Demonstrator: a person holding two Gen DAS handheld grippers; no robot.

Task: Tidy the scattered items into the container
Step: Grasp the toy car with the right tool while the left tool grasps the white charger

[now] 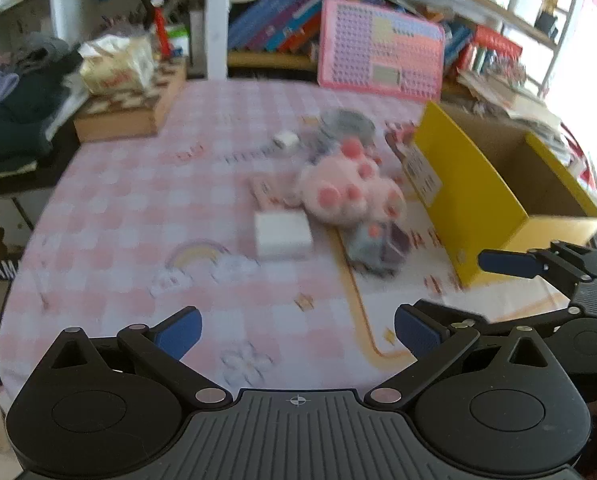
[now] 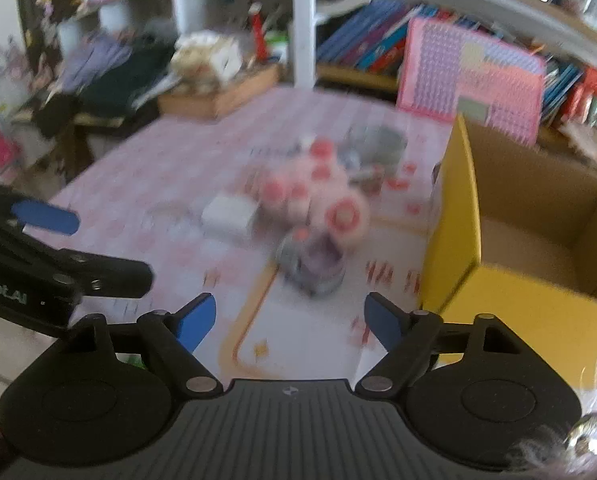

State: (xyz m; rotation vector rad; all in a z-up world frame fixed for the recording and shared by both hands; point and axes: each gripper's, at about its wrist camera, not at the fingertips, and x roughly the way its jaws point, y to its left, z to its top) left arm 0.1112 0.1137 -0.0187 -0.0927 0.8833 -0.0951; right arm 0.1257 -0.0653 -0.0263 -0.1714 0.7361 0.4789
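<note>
The box (image 1: 474, 216), yellow outside and brown inside, stands open on the pink checked cloth (image 1: 138, 208). Just left of its near wall lies the pile of scattered items: a pink plush paw (image 1: 350, 188) in the middle, a white block (image 1: 282, 236) touching the paw's left side, a grey-purple toy (image 1: 378, 248) touching the paw on the side nearest the camera, and a grey round thing (image 1: 348, 124) behind the paw; blur hides what the last two are. None of them is in the box.

The left gripper (image 1: 298, 328) hangs over bare cloth, left of the box and nearer the camera than the pile, fingers apart, nothing between them. The right gripper (image 2: 290, 316) is beside the box's near corner, jaws apart and empty, pointing at the grey-purple toy. A pink pegboard (image 1: 378, 48) leans behind the box.
</note>
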